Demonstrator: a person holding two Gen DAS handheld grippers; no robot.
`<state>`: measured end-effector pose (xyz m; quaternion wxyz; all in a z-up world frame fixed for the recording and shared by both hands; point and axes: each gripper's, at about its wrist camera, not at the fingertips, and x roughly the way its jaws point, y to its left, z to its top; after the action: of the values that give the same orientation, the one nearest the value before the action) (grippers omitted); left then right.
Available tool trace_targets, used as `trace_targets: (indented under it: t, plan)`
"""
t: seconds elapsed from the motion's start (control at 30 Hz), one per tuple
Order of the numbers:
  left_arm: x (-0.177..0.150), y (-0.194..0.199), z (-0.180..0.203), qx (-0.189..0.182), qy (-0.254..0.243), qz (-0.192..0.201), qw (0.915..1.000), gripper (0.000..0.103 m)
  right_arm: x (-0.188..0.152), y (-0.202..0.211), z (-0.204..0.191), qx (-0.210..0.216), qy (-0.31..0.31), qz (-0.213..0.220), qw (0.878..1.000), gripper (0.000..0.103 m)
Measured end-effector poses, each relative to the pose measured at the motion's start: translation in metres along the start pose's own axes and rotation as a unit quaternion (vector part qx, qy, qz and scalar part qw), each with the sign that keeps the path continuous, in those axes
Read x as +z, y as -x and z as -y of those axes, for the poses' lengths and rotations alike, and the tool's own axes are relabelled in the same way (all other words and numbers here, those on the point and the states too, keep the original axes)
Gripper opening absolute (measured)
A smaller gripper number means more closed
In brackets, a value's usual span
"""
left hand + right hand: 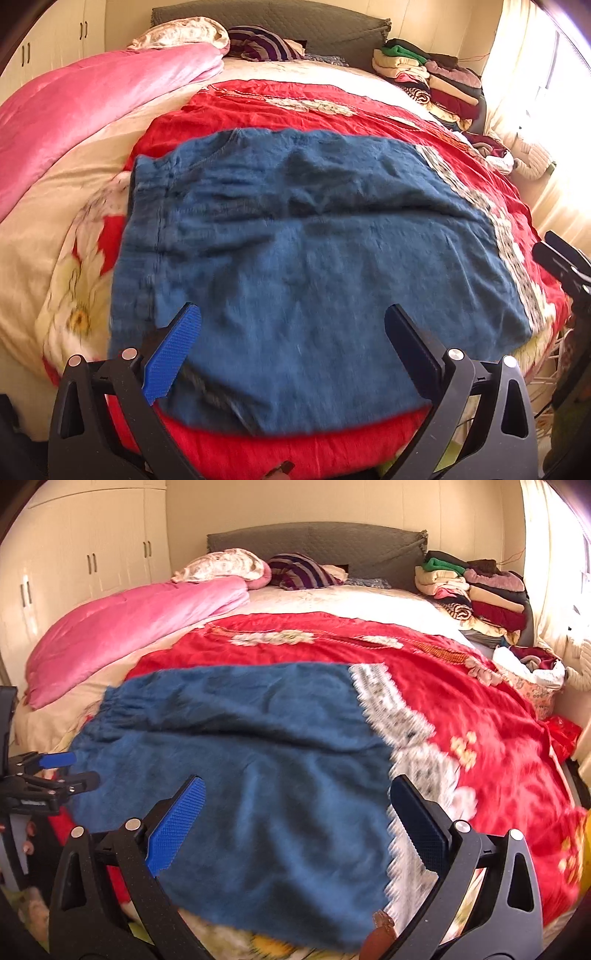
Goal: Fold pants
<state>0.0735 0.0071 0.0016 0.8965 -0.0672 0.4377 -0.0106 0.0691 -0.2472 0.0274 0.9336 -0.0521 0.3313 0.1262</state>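
Observation:
Blue pants (314,266) lie flat on a red floral bedspread (295,107), folded lengthwise, waistband at the left, white patterned hem trim (509,243) at the right. My left gripper (291,317) is open and empty, hovering over the near edge of the pants. The pants also fill the right wrist view (258,768), with the trim (413,746) at their right end. My right gripper (297,790) is open and empty above the near right part of the pants. The left gripper (70,766) shows at the left edge of the right wrist view; the right gripper (565,258) at the right edge of the left one.
A pink quilt (129,627) lies along the bed's left side. Pillows (229,566) rest against the grey headboard (317,542). A stack of folded clothes (476,590) stands at the far right corner. White wardrobes (74,554) line the left wall.

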Motion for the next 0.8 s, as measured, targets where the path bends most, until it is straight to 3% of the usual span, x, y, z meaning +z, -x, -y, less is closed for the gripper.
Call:
trace_targets:
  t: [0.2, 0.27, 0.33, 0.43, 0.6, 0.8]
  plan:
    - [0.038, -0.023, -0.022, 0.018, 0.002, 0.007, 0.9998, 0.099, 0.042, -0.039, 0.024, 0.014, -0.004, -0.021, 1.0, 0.095]
    - [0.046, -0.034, -0.035, 0.033, 0.012, 0.002, 0.9994, 0.099, 0.059, -0.059, 0.025, 0.016, 0.011, -0.025, 0.999, 0.095]
    - [0.053, -0.04, -0.049, 0.043, 0.022, 0.0, 0.9988, 0.099, 0.074, -0.077, 0.022, -0.009, 0.032, -0.031, 0.999, 0.095]
    - [0.063, -0.046, -0.068, 0.05, 0.038, 0.004, 0.998, 0.099, 0.096, -0.11, 0.01, 0.018, 0.081, -0.039, 0.996, 0.095]
    - [0.083, -0.047, -0.097, 0.064, 0.053, 0.018, 0.9964, 0.099, 0.124, -0.165, 0.021, 0.001, 0.105, -0.074, 0.992, 0.095]
    - [0.112, -0.071, -0.131, 0.054, 0.063, 0.01, 0.9965, 0.099, 0.132, -0.216, -0.007, 0.026, 0.227, -0.104, 0.968, 0.095]
